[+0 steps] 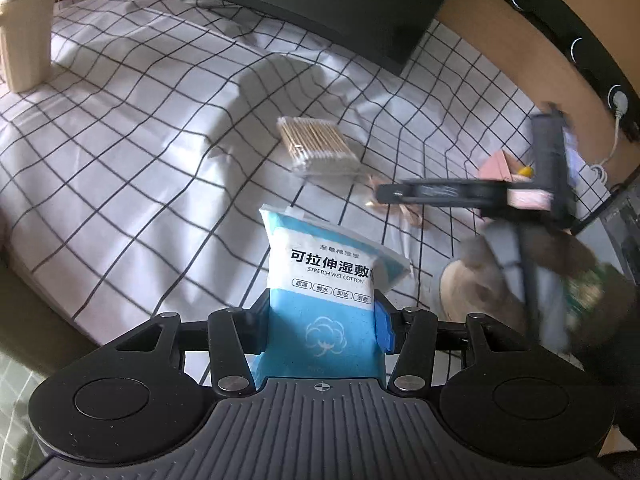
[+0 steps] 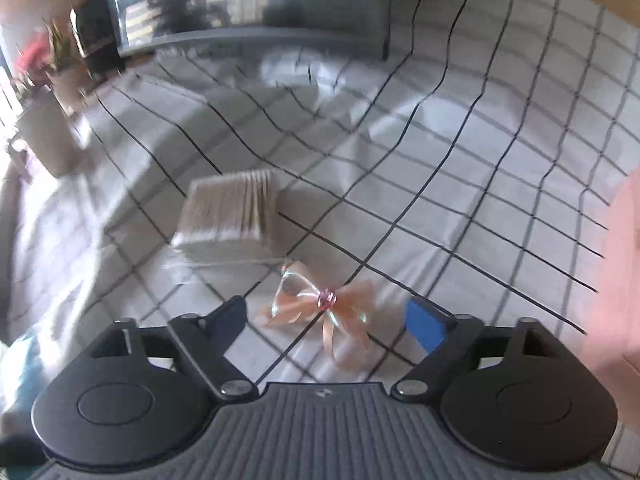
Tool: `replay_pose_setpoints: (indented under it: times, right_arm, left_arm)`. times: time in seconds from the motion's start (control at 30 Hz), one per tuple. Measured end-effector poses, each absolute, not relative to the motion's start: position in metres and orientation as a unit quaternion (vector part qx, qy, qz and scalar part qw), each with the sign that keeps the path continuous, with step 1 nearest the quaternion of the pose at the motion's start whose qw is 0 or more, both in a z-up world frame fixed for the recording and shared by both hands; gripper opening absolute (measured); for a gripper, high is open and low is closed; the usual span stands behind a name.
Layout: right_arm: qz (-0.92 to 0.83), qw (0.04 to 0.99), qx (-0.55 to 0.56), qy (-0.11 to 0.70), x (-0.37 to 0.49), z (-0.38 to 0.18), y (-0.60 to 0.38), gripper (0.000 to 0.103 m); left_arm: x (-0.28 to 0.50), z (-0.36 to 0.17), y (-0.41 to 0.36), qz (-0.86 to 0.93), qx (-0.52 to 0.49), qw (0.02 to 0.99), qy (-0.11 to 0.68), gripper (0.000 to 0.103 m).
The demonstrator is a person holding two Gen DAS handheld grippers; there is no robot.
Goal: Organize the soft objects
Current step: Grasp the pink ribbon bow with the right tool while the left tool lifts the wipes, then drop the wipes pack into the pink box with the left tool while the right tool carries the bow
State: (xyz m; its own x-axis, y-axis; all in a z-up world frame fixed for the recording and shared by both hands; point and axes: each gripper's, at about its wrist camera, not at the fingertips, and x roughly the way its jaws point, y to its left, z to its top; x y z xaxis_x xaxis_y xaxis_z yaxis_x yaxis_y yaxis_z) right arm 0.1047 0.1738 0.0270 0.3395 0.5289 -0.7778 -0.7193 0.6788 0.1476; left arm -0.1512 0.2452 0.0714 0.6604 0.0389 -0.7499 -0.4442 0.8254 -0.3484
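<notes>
Left tool [image 1: 324,320] clamped on a blue-and-white plastic pack of stretch wet cotton pads [image 1: 326,288], held upright above the white black-gridded bedsheet [image 1: 140,120]. Right tool [image 2: 326,320] spread wide, empty, hovering over a peach ribbon bow with pink centre bead [image 2: 326,306] lying on the sheet. Beside the bow, possibly touching through blur, a clear-wrapped bundle of wooden cotton swabs [image 2: 232,212].
</notes>
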Motion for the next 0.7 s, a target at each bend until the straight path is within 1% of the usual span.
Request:
replay_pose_setpoints:
  times: [0.07, 0.1, 0.13, 0.17, 0.2, 0.37, 0.5, 0.7]
  right_arm:
    - [0.384, 0.809, -0.124, 0.426, 0.103, 0.023, 0.178, 0.07]
    - [0.393, 0.807, -0.132, 0.421, 0.099, 0.025, 0.178, 0.05]
    - [0.398, 0.804, -0.144, 0.417, 0.095, 0.027, 0.178, 0.039]
    - [0.396, 0.808, -0.153, 0.408, 0.09, 0.03, 0.174, 0.033]
    - [0.395, 0.813, -0.158, 0.398, 0.086, 0.034, 0.168, 0.022]
    - [0.392, 0.83, -0.136, 0.373, 0.067, 0.062, 0.114, 0.021]
    - [0.358, 0.851, -0.111, 0.368, 0.054, 0.079, 0.06, 0.02]
    - [0.276, 0.89, -0.069, 0.356, 0.027, 0.095, -0.026, 0.02]
  left_arm:
    - [-0.156, 0.072, 0.245, 0.137, -0.263, 0.872, 0.389, 0.053]
    - [-0.157, 0.072, 0.245, 0.134, -0.261, 0.873, 0.39, 0.053]
    - [-0.157, 0.072, 0.245, 0.13, -0.26, 0.873, 0.391, 0.053]
    - [-0.156, 0.073, 0.245, 0.126, -0.26, 0.873, 0.393, 0.053]
    - [-0.154, 0.072, 0.244, 0.12, -0.259, 0.873, 0.395, 0.053]
    - [-0.129, 0.073, 0.227, 0.071, -0.24, 0.877, 0.411, 0.054]
    - [-0.1, 0.081, 0.2, 0.014, -0.194, 0.882, 0.43, 0.054]
    - [-0.068, 0.096, 0.15, -0.075, -0.135, 0.886, 0.438, 0.054]
